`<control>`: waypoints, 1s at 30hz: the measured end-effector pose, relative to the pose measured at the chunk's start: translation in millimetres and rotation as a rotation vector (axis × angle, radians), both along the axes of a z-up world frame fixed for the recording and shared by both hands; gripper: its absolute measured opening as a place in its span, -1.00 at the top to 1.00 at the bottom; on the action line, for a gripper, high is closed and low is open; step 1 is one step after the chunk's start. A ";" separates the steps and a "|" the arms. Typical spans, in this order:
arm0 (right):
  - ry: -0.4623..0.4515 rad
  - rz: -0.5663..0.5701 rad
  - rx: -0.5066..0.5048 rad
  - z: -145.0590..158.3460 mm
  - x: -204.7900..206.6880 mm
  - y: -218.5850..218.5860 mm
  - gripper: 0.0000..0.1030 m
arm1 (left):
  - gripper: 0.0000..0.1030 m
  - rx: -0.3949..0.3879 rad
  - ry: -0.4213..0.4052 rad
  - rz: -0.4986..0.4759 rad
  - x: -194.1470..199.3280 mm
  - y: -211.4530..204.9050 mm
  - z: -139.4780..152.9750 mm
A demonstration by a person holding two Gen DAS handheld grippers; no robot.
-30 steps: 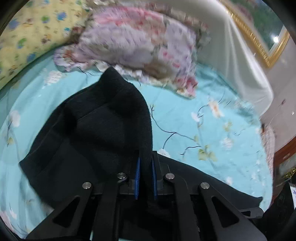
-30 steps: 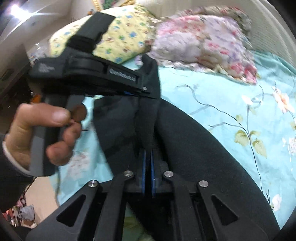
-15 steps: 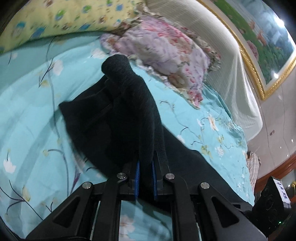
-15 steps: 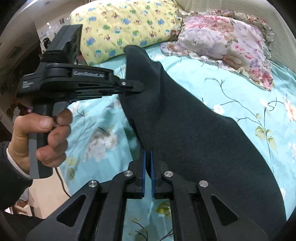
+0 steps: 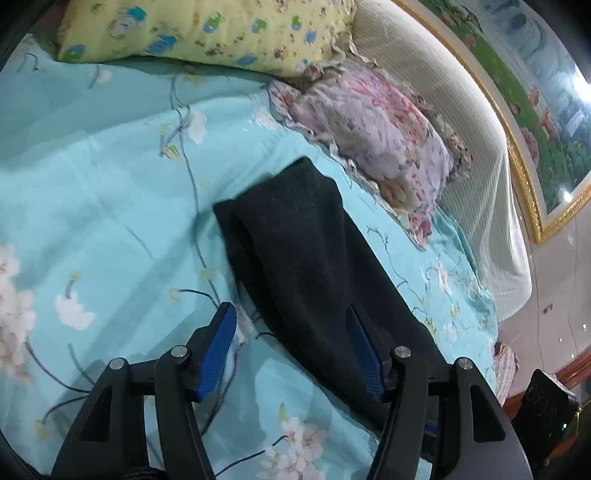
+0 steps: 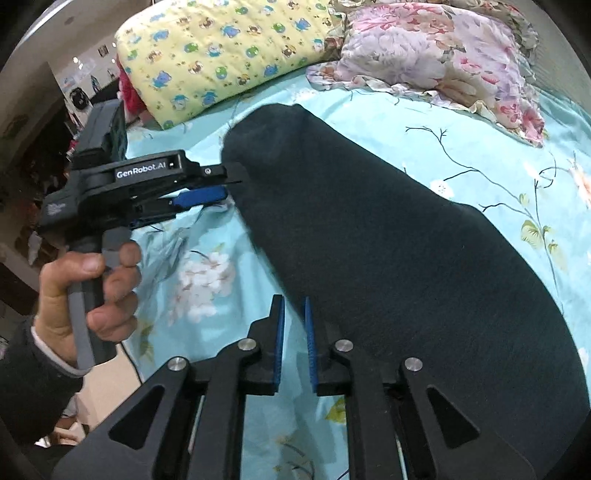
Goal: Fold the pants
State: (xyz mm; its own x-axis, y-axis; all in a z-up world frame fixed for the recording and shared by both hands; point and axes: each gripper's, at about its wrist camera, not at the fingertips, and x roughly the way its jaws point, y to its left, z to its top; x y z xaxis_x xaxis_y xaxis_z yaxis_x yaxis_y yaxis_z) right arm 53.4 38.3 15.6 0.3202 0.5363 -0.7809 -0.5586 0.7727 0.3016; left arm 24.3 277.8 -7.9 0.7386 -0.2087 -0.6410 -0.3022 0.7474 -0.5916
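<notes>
Turquoise floral bedsheet (image 5: 110,192) fills the scene, soft and faintly creased, with a yellow cartoon-print pillow (image 5: 207,29) and a frilled pink flowered pillow (image 5: 373,125) up by the ribbed cream headboard (image 5: 476,155). Dark, fuzzy pants (image 6: 388,240) lie on the sheet as one long folded band, the rounded end just short of the pillows. Left gripper (image 5: 291,332) has its jaws opening, blue ridged pads wide apart astride the cloth's edge, not pressing on it. Right gripper (image 6: 293,321) is opening too, a narrow gap between its pads over the pants' near edge, gripping nothing. A hand (image 6: 85,291) clasps the left handle.
</notes>
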 end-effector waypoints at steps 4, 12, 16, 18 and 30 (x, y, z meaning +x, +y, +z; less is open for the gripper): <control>0.036 -0.080 0.070 5.0 9.7 -20.9 0.39 | -0.33 0.008 0.033 0.003 3.1 4.2 0.7; 0.027 -0.271 0.162 26.4 63.0 -69.6 0.30 | -0.44 0.038 0.082 -0.026 18.7 5.2 -3.2; 0.052 -0.318 0.165 21.3 98.8 -78.1 0.30 | -0.44 0.029 0.105 -0.032 27.6 10.0 -7.8; 0.065 -0.322 0.142 14.6 113.7 -78.8 0.29 | -0.45 0.030 0.112 -0.038 32.4 12.6 -9.0; 0.152 -0.239 -0.008 -39.9 136.6 -60.2 0.31 | -0.49 0.089 0.092 -0.047 64.1 10.5 -20.1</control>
